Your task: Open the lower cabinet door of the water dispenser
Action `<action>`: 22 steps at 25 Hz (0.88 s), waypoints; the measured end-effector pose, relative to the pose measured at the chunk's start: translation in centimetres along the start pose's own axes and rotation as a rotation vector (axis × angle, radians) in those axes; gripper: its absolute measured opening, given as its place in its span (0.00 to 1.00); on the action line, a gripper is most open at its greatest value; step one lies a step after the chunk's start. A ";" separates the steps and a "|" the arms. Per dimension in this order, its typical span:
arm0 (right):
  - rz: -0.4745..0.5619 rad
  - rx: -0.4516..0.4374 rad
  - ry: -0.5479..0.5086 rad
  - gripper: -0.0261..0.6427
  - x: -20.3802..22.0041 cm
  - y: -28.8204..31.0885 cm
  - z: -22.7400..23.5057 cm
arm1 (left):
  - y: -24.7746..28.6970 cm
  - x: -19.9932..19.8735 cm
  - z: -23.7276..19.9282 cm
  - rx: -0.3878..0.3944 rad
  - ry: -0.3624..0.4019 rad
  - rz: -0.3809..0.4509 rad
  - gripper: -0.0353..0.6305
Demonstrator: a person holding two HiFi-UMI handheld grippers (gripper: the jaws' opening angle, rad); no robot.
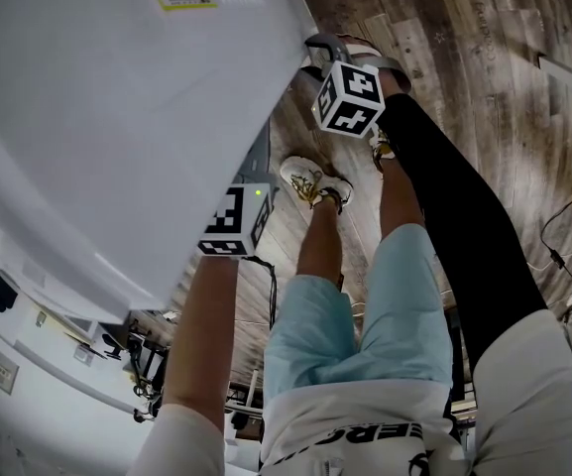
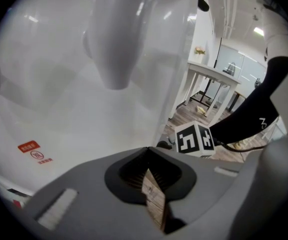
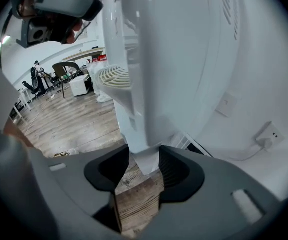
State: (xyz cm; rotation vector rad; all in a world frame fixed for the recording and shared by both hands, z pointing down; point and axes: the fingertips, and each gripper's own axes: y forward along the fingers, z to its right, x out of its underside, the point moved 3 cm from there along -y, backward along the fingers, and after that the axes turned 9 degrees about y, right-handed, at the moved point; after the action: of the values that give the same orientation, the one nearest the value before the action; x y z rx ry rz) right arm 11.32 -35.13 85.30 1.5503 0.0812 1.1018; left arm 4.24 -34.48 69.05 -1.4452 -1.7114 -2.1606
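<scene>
The white water dispenser point(image 1: 117, 117) fills the left of the head view. My right gripper point(image 1: 317, 50) is at its front corner, marker cube toward me. In the right gripper view the jaws of my right gripper point(image 3: 144, 166) stand open, with the lower end of a white door edge point(image 3: 144, 109) hanging between them. Whether the pads touch it I cannot tell. My left gripper point(image 1: 264, 142) sits lower along the dispenser's side. In the left gripper view my left gripper point(image 2: 148, 166) is shut with nothing in it, facing the dispenser's white wall point(image 2: 59, 84).
The person's legs and shoes point(image 1: 315, 181) stand on the wood floor point(image 1: 464, 28) right of the dispenser. Cables point(image 1: 563, 256) lie at the right. A white table point(image 2: 208, 76) stands behind. A wall socket point(image 3: 266, 134) sits beside the dispenser.
</scene>
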 end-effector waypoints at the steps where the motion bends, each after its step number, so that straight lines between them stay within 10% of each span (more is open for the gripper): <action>1: 0.002 -0.004 0.007 0.31 0.2 -0.1 -0.2 | 0.0 0.0 -0.1 -0.002 0.002 0.000 0.14; 22: 0.021 0.005 0.081 0.31 0.8 -0.6 -1.9 | -0.3 0.3 0.7 -0.021 0.021 0.012 0.14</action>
State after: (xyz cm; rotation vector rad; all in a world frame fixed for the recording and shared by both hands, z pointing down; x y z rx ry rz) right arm 10.79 -33.01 85.08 1.5137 0.1228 1.1819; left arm 4.35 -33.67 69.02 -1.4284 -1.6736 -2.1864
